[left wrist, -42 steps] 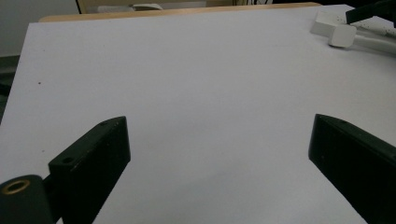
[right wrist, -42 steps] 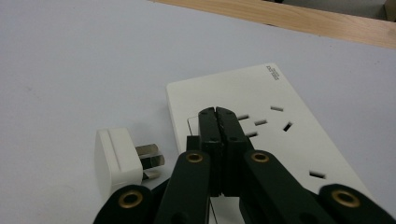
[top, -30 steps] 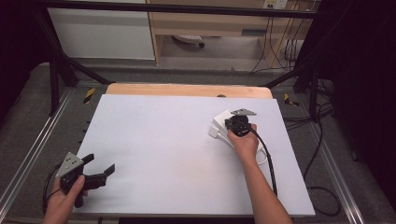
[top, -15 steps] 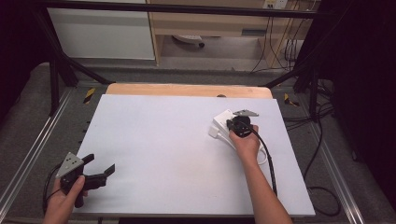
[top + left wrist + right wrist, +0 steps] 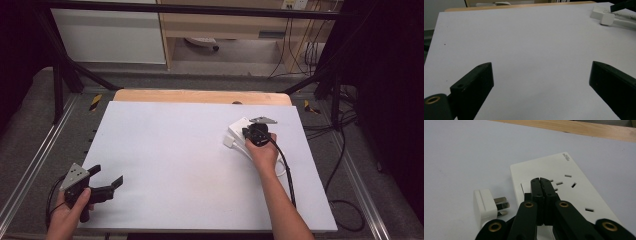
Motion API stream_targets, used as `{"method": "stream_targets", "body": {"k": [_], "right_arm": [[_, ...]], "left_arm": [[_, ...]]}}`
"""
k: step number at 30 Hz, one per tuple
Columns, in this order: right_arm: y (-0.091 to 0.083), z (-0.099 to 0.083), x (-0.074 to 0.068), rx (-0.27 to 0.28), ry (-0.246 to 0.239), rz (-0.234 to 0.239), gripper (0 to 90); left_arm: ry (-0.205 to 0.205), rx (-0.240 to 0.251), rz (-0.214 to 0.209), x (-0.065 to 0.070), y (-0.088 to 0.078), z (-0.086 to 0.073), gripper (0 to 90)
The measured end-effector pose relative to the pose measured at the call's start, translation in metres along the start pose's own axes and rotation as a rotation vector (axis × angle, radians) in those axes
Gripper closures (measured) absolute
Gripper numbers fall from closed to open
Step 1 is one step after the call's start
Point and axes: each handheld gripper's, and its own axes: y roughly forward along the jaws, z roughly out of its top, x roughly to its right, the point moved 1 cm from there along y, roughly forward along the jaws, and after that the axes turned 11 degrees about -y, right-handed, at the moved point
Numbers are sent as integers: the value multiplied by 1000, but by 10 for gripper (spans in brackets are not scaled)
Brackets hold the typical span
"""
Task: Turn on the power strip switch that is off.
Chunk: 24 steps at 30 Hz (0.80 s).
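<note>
Right gripper (image 5: 540, 181) closed over power strip (image 5: 574, 195); left gripper (image 5: 107, 175) wide open.

The power strip lies flat on the white surface (image 5: 175, 150), toward its far right. The right gripper's jaws are pressed together, empty, tips on the strip's top face. A white plug (image 5: 485, 206) lies just left of the strip, prongs toward it. The left gripper is well apart from the strip, at the near-left corner.

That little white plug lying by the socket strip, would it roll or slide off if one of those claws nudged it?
The plug is boxy and lies on a flat side, so it probably slides rather than rolls. Its smooth plastic on the smooth white table suggests it would skid easily. It looks rigid and fairly light, and the metal prongs seem sturdy, not fragile.
</note>
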Motion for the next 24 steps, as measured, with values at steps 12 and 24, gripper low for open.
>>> {"method": "stream_targets", "body": {"k": [12, 24], "right_arm": [[-1, 3, 0, 16, 8, 5, 895], [-7, 9, 1, 62, 22, 15, 791]], "left_arm": [[-1, 0, 1, 0, 0, 0, 55], [-4, -1, 2, 0, 0, 0, 55]]}}
